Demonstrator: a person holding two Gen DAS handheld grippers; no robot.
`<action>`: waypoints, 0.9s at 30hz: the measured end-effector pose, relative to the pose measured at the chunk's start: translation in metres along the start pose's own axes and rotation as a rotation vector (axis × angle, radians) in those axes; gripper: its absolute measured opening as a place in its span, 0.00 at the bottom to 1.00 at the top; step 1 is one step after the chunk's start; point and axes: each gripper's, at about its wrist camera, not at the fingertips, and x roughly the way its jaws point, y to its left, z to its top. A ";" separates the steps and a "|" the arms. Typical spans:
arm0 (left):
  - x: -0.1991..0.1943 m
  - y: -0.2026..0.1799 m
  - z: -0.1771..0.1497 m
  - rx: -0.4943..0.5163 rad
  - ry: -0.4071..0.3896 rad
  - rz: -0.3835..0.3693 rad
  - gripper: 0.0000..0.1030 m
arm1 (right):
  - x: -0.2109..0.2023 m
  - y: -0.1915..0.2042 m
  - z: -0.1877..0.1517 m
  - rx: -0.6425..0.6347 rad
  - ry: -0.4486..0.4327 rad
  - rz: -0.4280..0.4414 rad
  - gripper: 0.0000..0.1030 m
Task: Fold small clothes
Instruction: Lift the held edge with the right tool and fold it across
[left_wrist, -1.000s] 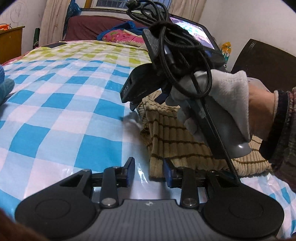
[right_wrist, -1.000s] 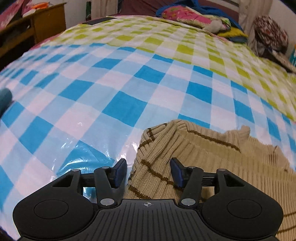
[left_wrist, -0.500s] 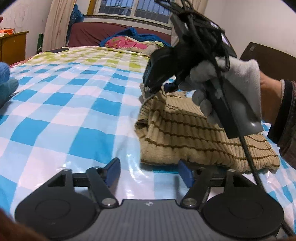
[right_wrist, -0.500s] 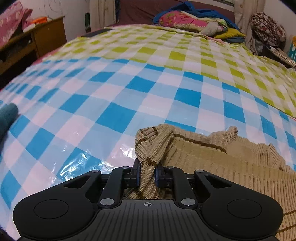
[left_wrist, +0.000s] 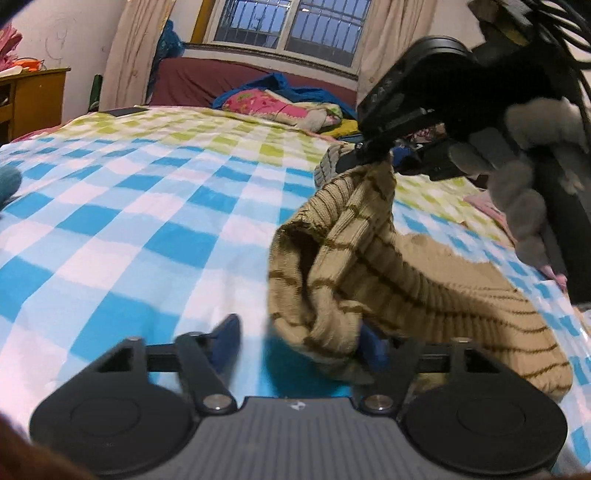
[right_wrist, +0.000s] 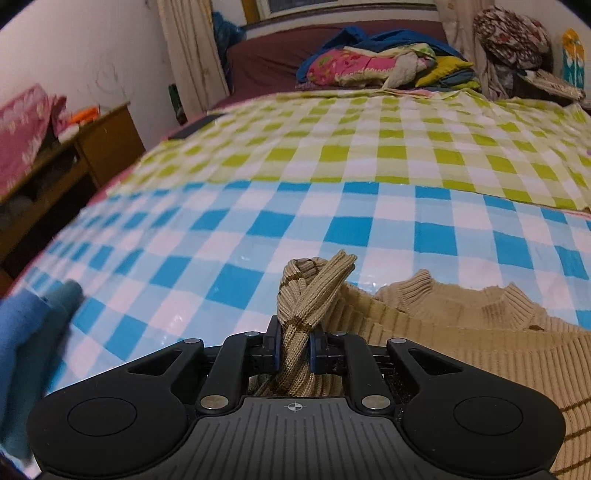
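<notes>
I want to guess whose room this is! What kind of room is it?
Most likely a bedroom. There is a big bed under a blue, white and green checked plastic cover, a heap of colourful bedding at its far end, and a barred window with cream curtains behind it.

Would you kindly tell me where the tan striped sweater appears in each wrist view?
Left wrist: tan striped sweater right of centre, its edge lifted by the right gripper.
Right wrist: lower right, a bunched fold pinched at bottom centre.
Shared landmark: pink floral bedding at the headboard.

Both wrist views low, close — shared sweater (left_wrist: 388, 258)
</notes>
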 end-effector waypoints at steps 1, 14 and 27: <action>0.000 -0.006 0.003 0.017 -0.003 -0.009 0.46 | -0.005 -0.005 0.001 0.009 -0.007 0.005 0.12; -0.031 -0.123 0.039 0.262 -0.130 -0.233 0.24 | -0.080 -0.129 0.014 0.170 -0.136 0.038 0.12; 0.023 -0.238 -0.028 0.566 0.045 -0.304 0.24 | -0.062 -0.276 -0.063 0.414 -0.060 -0.076 0.13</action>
